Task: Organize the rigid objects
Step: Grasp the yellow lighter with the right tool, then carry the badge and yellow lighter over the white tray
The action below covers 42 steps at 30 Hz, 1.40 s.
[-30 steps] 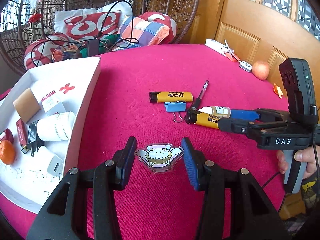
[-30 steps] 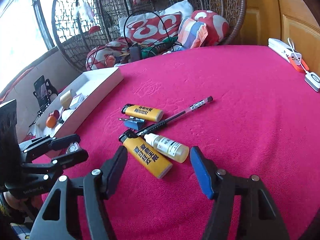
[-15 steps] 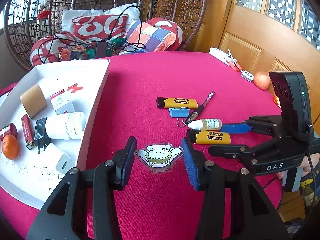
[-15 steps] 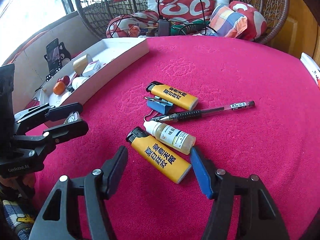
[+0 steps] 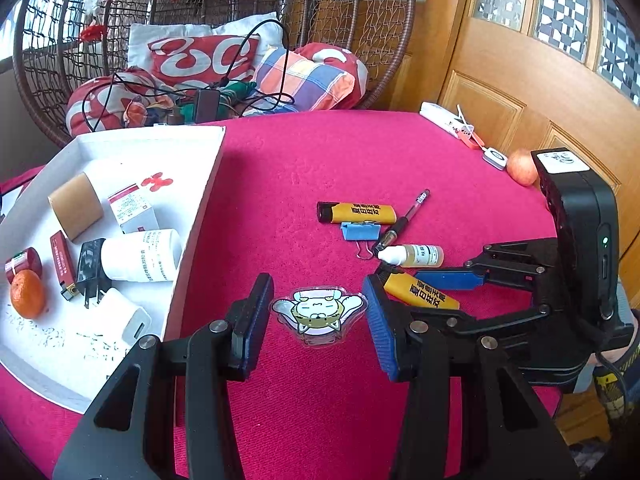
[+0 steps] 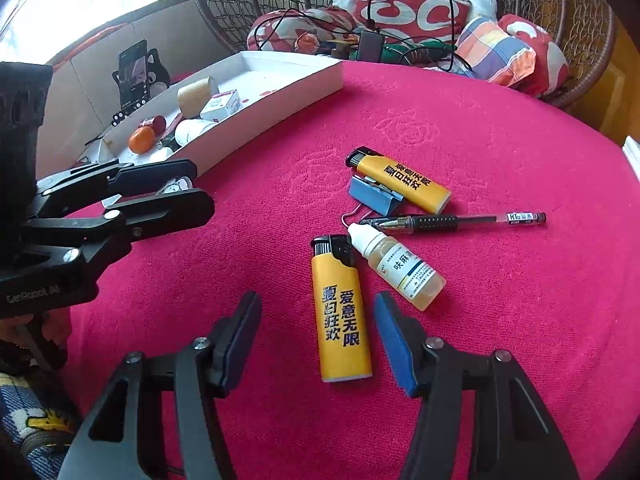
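My left gripper (image 5: 318, 316) is open around a flat cartoon cat charm (image 5: 319, 311) lying on the red tablecloth, its pads apart from the charm. My right gripper (image 6: 318, 334) is open around a yellow lighter (image 6: 340, 312), which lies flat between the jaws without clear contact. A small dropper bottle (image 6: 402, 272), a black pen (image 6: 452, 222), a blue binder clip (image 6: 374, 198) and a second yellow lighter (image 6: 400, 184) lie just beyond. The white tray (image 5: 196, 216) sits at the left with several items in it.
The tray holds a tangerine (image 5: 26, 294), a white pill bottle (image 5: 140, 256), a charger (image 5: 124, 322), a tape roll (image 5: 76, 206) and a small box (image 5: 132, 210). An apple (image 5: 522, 166) and white devices (image 5: 444, 118) lie at the far right edge. A wicker chair with cushions (image 5: 208, 60) stands behind the table.
My right gripper has swung round and closed in on the near yellow lighter, which now lies lengthwise between its jaws. My left gripper has stayed around the cat charm.
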Motion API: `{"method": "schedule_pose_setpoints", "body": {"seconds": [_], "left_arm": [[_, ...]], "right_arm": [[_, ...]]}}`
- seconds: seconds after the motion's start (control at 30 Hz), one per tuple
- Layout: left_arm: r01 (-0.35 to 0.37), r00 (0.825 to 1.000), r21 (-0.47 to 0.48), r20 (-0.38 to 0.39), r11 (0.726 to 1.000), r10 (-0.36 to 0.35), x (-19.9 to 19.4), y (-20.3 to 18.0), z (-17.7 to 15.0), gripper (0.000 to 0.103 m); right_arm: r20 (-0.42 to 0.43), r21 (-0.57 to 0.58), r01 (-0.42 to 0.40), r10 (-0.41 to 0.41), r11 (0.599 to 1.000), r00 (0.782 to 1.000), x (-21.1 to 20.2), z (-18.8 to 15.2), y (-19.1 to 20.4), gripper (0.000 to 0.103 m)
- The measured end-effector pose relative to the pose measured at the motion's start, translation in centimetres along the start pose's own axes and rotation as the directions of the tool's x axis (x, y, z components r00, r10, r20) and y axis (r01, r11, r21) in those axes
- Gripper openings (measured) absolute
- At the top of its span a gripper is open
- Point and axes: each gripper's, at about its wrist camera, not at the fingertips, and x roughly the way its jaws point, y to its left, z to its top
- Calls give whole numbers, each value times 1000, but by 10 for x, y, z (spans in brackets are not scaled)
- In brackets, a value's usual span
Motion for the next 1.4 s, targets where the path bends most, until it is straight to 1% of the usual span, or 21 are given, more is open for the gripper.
{"method": "schedule_pose_setpoints", "body": {"seconds": [0.03,0.07,0.13,0.17,0.27,0.37,0.47,0.67,0.8,1.0,1.1,1.4], "left_arm": [[-2,1000,3,5,1000,2,-1,0,0,46],[-4,1000,5,10,1000,4,-3,0,1,46],[-5,1000,6,20,1000,5,-6,0,2,46],[-7,1000,6,27,1000,7,-8,0,3,46],[-12,999,8,45,1000,11,-13,1,4,46],[-20,998,10,61,1000,19,-17,1,6,46],[-34,996,14,80,999,32,-23,1,7,46],[-61,991,11,119,998,59,-35,5,14,46],[-94,983,5,160,996,92,-49,11,18,46],[-129,971,-38,198,991,134,-65,31,21,46],[-153,964,-52,210,987,161,-70,40,20,46],[-183,954,-102,221,978,201,-79,65,17,46]], "right_arm": [[4,-20,52,-51,998,999,1,-1,4,35],[10,-27,71,-71,997,997,2,-1,5,30],[14,-6,64,-63,998,998,0,-3,3,24],[17,2,61,-61,998,998,-2,-4,2,23],[53,39,25,-27,999,998,-13,-6,-2,23],[148,95,-48,33,994,988,-32,-4,-7,23],[219,117,-47,21,992,975,-46,6,-5,23],[309,146,-48,0,988,951,-67,22,-5,23],[339,149,-42,-11,988,941,-76,31,-3,23],[368,132,-34,-17,991,930,-83,46,6,23],[373,113,-35,-10,993,928,-83,52,11,23],[368,69,-31,3,997,930,-83,68,26,23]]}}
